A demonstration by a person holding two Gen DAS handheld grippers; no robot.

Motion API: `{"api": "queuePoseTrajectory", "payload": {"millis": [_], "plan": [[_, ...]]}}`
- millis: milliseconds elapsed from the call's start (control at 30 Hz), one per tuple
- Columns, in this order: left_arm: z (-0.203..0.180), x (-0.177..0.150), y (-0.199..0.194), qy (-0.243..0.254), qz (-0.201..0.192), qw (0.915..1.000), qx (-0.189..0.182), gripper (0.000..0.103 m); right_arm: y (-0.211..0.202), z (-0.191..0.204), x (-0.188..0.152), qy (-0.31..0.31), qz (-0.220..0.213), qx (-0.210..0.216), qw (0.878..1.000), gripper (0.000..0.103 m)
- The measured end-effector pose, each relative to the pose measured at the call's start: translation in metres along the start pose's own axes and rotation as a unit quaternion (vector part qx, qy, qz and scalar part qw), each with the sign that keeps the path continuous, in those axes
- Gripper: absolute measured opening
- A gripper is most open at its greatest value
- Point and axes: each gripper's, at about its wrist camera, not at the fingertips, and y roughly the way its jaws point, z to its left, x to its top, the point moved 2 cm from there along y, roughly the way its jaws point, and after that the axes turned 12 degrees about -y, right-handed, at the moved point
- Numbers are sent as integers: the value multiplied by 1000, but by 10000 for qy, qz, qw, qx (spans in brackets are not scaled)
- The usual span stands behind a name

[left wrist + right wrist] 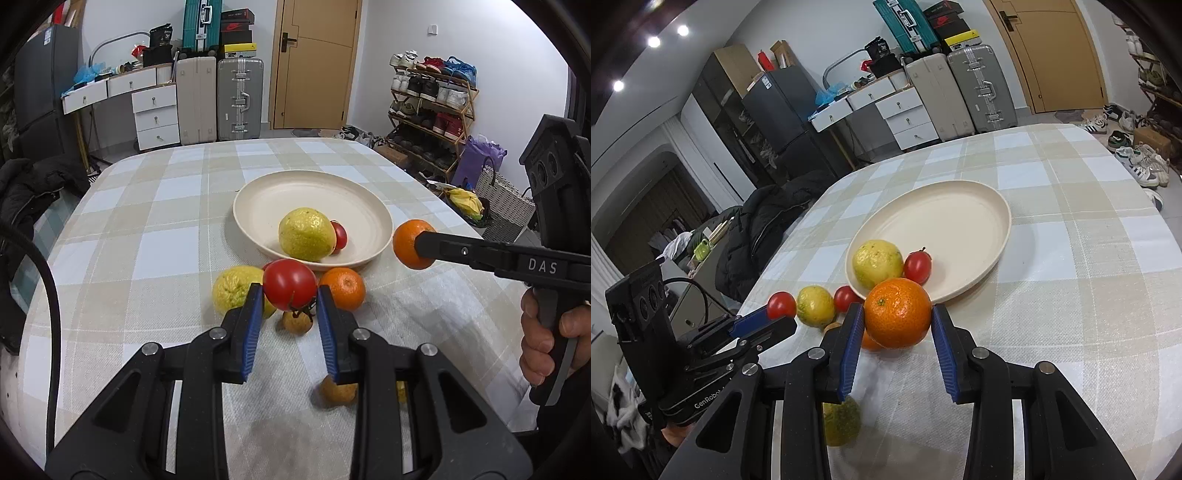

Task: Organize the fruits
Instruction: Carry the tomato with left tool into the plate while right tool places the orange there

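Red tomato (289, 283) pinched in left claw (290, 295); right claw (897, 321), angled downward, clamps orange (897, 313) beside plate (982, 273).

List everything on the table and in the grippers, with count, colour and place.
plate: one, cream, middle of table
yellow-green fruit: one on plate, one on cloth before plate, another near the front edge
tomatoes: red; one on plate, one on cloth by the rim, one held
oranges: one on cloth, one held
small brownish fruit: two, on cloth
tablecloth: checked beige and white
left gripper: shut on tomato
right gripper: shut on orange
hand: on right gripper's handle
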Motion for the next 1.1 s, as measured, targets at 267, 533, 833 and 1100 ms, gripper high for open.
{"api": "queuePoseTrajectory", "payload": {"millis": [267, 533, 833, 1100], "plan": [[-15, 16, 15, 72, 36, 10000, -21, 26, -2, -15, 9, 142, -86, -80, 9998, 38], [-24, 27, 30, 167, 84, 9998, -10, 26, 3, -20, 18, 110, -70, -82, 9999, 38], [-31, 33, 53, 263, 246, 9994, 0, 26, 11, -30, 24, 245, -2, -127, 9996, 38], [-34, 39, 76, 359, 398, 9985, 71, 26, 20, -32, 28, 266, 54, -170, 9995, 38]]}}
